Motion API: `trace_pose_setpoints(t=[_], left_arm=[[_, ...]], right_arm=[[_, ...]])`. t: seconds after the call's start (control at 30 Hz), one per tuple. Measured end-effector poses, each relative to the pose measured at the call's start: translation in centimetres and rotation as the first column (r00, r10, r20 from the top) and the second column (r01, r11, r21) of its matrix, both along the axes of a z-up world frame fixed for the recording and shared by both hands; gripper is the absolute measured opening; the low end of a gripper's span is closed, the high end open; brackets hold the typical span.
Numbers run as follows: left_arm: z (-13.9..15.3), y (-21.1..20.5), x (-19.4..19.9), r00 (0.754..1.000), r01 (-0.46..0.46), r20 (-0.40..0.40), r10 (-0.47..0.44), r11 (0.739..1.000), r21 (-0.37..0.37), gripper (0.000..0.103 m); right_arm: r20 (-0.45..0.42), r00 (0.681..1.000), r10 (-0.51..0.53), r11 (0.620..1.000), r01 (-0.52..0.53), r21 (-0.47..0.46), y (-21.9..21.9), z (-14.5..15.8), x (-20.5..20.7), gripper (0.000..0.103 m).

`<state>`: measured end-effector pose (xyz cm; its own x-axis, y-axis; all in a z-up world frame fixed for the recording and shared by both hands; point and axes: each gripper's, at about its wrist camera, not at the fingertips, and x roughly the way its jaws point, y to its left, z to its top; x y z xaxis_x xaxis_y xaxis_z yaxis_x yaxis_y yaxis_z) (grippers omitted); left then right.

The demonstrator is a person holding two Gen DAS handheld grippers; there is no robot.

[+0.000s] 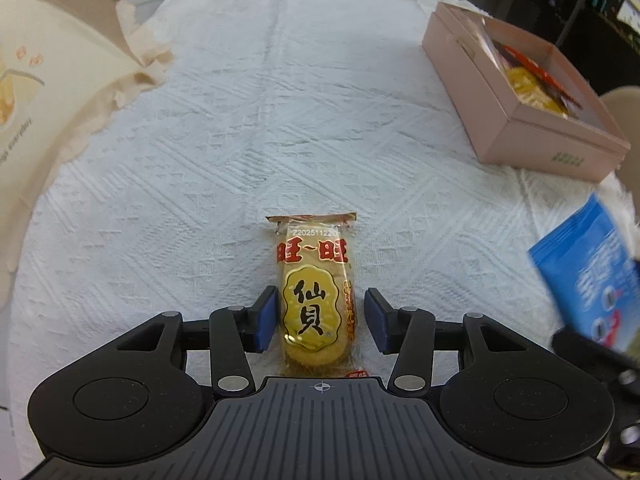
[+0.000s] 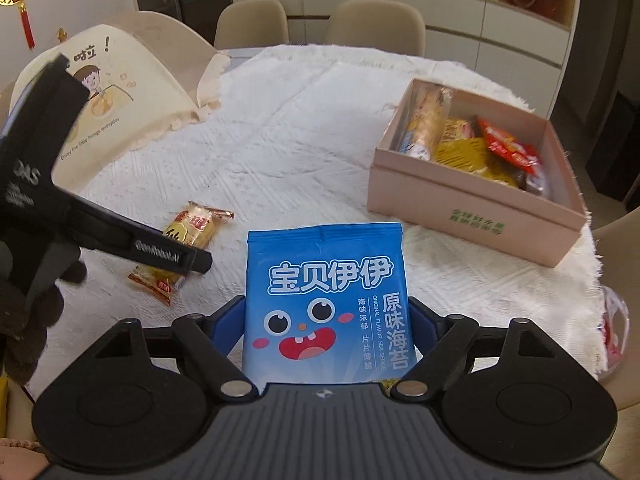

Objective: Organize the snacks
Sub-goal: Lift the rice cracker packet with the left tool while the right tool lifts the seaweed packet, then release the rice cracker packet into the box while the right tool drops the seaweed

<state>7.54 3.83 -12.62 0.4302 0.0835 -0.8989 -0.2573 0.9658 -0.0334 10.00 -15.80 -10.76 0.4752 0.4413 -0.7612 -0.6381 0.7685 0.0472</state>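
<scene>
A yellow rice cracker packet [image 1: 316,300] lies on the white tablecloth between the blue pads of my left gripper [image 1: 320,316], which is open with gaps on both sides. It also shows in the right wrist view [image 2: 188,236], partly under the left gripper [image 2: 168,256]. My right gripper [image 2: 326,324] is shut on a blue seaweed snack bag [image 2: 326,304], held upright above the table; the bag shows blurred in the left wrist view [image 1: 588,268]. A pink open box [image 2: 472,204] with several snack packets stands at the right; it also shows in the left wrist view [image 1: 516,120].
A cream mesh food cover [image 2: 120,96] sits at the table's left; it also shows in the left wrist view [image 1: 52,92]. Beige chairs [image 2: 376,28] stand behind the table. A plastic bag [image 2: 612,328] hangs at the table's right edge.
</scene>
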Motion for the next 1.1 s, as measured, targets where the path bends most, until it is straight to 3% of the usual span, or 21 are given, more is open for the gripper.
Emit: trace_pose_setpoints(t=[0.07, 0.17, 0.3, 0.37, 0.53, 0.67, 0.73, 0.8, 0.87, 0.93, 1.1], left_arm=[[0.0, -0.7, -0.1, 1.0, 0.005, 0.006, -0.005, 0.999, 0.039, 0.051], [0.2, -1.3, -0.8, 1.0, -0.022, 0.019, 0.021, 0.999, 0.048, 0.041], [0.9, -2.4, -1.9, 0.999, -0.021, 0.042, 0.022, 1.0, -0.013, 0.04], [2.2, -3.3, -2.4, 0.995, 0.015, 0.095, -0.011, 0.999, -0.045, 0.04], [9.7, -4.9, -0.5, 0.946, 0.104, 0.318, -0.062, 0.988, -0.116, 0.04], [15.4, -5.9, 5.5, 0.906, 0.217, 0.408, -0.111, 0.95, -0.224, 0.041], [17.1, -6.1, 9.2, 0.885, 0.236, 0.456, -0.093, 0.934, -0.268, 0.042], [17.2, -6.2, 13.0, 0.882, 0.23, 0.465, -0.079, 0.933, -0.278, 0.045], [15.7, -5.9, 16.7, 0.926, 0.2, 0.368, -0.081, 0.934, -0.297, 0.043], [14.0, -4.9, 18.1, 0.948, 0.173, 0.315, -0.048, 0.908, -0.382, 0.043], [11.7, -2.7, 15.5, 0.93, 0.187, 0.367, 0.0, 0.86, -0.475, 0.043]], right_arm=[[0.007, 1.0, -0.015, 1.0, 0.015, -0.013, -0.3, 0.1, -0.1, 0.083], [0.017, 0.999, -0.042, 0.999, 0.042, -0.028, -1.1, 0.3, 0.0, 0.083], [0.018, 0.997, -0.072, 0.997, 0.073, -0.028, -2.5, 0.4, 0.4, 0.083], [0.021, 0.996, -0.091, 0.996, 0.091, -0.024, -3.4, 0.5, 0.6, 0.083], [0.016, 0.988, -0.154, 0.988, 0.154, 0.003, -6.2, 1.5, 0.6, 0.083], [0.022, 0.978, -0.207, 0.978, 0.206, 0.039, -8.0, 2.5, 0.4, 0.083], [0.023, 0.972, -0.234, 0.971, 0.233, 0.048, -8.6, 2.7, 0.4, 0.083], [0.026, 0.965, -0.261, 0.965, 0.26, 0.046, -9.2, 2.7, 0.2, 0.083], [0.023, 0.957, -0.288, 0.957, 0.287, 0.044, -10.0, 2.7, 0.0, 0.083], [0.018, 0.948, -0.318, 0.947, 0.317, 0.041, -10.8, 2.5, 0.1, 0.084], [-0.001, 0.927, -0.375, 0.926, 0.375, 0.035, -12.3, 2.3, 1.7, 0.084]])
